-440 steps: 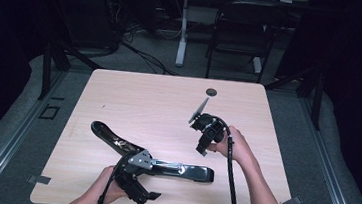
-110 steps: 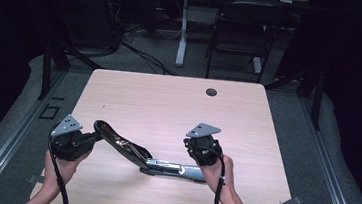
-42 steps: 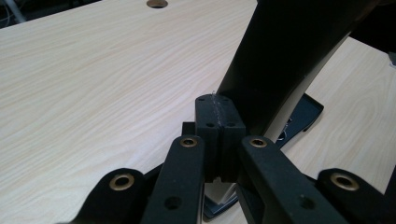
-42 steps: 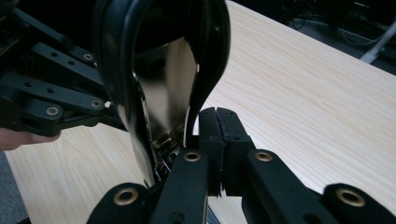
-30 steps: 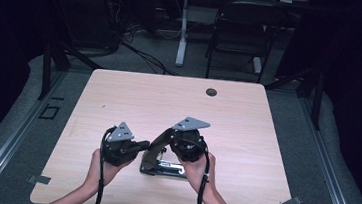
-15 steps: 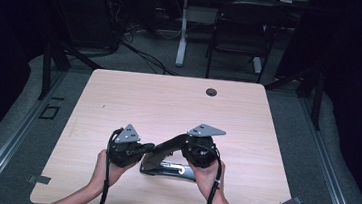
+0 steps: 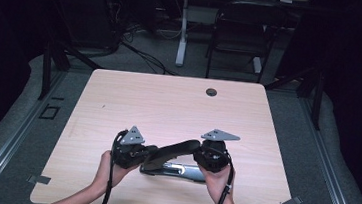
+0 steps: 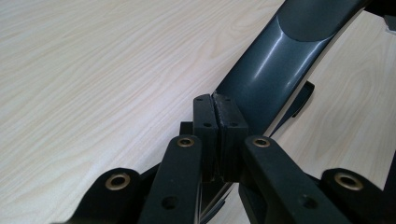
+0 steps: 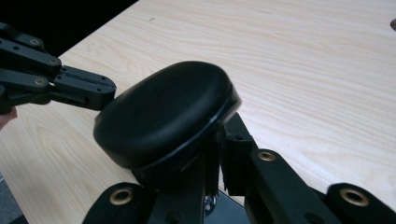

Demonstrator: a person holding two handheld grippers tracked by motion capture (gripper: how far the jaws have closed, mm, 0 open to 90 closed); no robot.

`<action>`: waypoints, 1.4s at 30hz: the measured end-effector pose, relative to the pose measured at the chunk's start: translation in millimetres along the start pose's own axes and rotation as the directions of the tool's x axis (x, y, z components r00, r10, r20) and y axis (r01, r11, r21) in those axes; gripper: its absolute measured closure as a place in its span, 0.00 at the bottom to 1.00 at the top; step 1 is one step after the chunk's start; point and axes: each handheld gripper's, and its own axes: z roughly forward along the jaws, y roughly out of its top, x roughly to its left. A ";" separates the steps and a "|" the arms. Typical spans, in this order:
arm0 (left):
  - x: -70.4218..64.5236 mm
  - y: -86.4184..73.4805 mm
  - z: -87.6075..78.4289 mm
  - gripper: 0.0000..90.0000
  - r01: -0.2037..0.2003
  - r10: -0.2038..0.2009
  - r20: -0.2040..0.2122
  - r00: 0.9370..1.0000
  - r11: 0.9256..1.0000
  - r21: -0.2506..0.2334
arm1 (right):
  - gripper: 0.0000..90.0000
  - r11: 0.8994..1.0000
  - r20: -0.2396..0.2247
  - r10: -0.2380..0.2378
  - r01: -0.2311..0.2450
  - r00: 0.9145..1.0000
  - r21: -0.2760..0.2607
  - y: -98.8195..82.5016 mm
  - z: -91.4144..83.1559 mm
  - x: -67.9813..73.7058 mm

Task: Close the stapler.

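Note:
A big black stapler lies near the table's front edge, its silver base [image 7: 182, 171] flat on the wood. Its black handle [image 7: 171, 151] slopes up to the right. My left gripper [image 7: 148, 153] is at the handle's low left end, shut, with its pads pressed together against the glossy handle arm [image 8: 275, 70]. My right gripper [image 7: 198, 153] is at the handle's raised, rounded tip [image 9: 163, 112], shut, its closed jaws just under and beside that tip. In the right gripper view the left gripper [image 9: 105, 91] reaches in from the left.
The pale wooden table [image 7: 168, 106] has a small round grommet hole [image 7: 211, 91] near its far edge. Beyond it stand a dark chair [image 7: 237, 42] and a white desk leg [image 7: 182, 32] on a floor with cables. Tape tabs mark the front corners.
The right gripper has moved right and slightly down with the handle's tip. The handle now leans lower toward the right. The left gripper has barely shifted.

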 end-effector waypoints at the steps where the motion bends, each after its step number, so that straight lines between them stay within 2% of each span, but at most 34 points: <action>1: -0.3 -0.4 1.1 0.98 0.001 -0.001 -0.001 1.000 1.000 -0.005 | 0.98 1.000 0.001 0.004 -0.004 1.000 0.000 -1.3 -0.8 -1.3; 20: -6.7 0.9 11.1 0.98 -0.024 0.024 0.002 1.000 0.999 0.023 | 0.96 1.000 0.050 -0.003 0.002 0.999 0.014 -27.8 0.6 -21.3; 27: -9.6 2.1 15.8 0.98 -0.034 0.033 0.008 0.999 0.999 0.029 | 0.96 0.999 0.046 0.042 -0.043 0.998 0.012 -38.6 -0.4 -34.0; 34: -13.4 2.7 18.3 0.98 -0.053 0.053 0.006 0.999 0.998 0.030 | 0.95 0.998 0.037 0.067 -0.067 0.997 0.021 -45.1 1.4 -39.6; 38: -14.4 2.5 20.9 0.98 -0.050 0.050 0.008 0.999 0.998 0.032 | 0.95 0.996 0.041 0.082 -0.084 0.996 0.039 -50.7 4.2 -42.5; 42: -15.2 1.5 23.1 0.98 -0.047 0.047 0.012 0.999 0.998 0.030 | 0.95 0.995 0.056 0.068 -0.072 0.996 0.067 -55.4 5.7 -45.1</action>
